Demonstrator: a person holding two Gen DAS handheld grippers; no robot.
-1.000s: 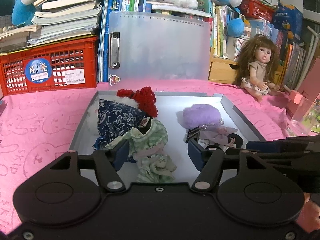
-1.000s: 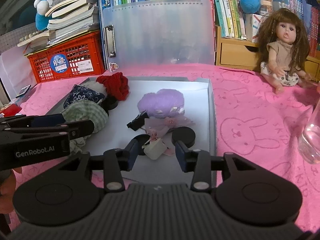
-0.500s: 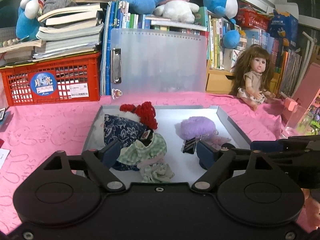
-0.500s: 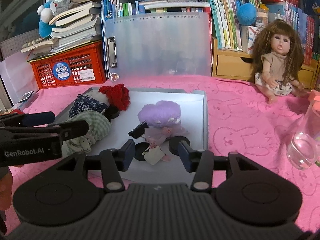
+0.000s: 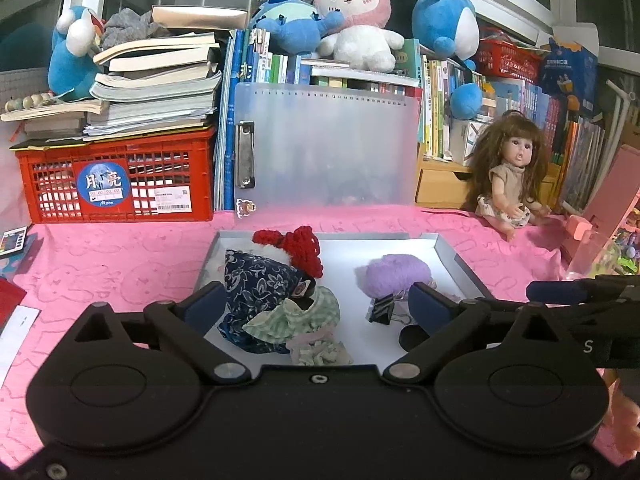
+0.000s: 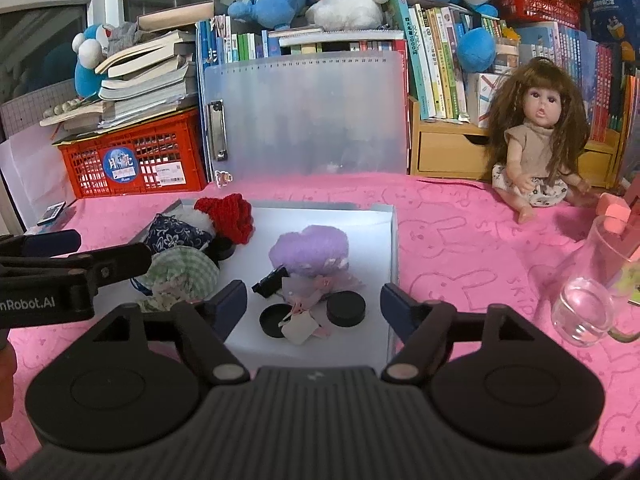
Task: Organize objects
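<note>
Tray [image 6: 394, 248] of small objects sits mid-surface on pink cloth [image 6: 460, 240] | left hand-held gripper [image 5: 316, 306] wide open, empty, over green gingham pouch [image 5: 298, 314] | right hand-held gripper [image 6: 314, 306] wide open, empty, above black lids [image 6: 346, 309] | doll [image 6: 538, 140] far right, red crate [image 6: 132, 164] far left, bookshelves behind.
</note>
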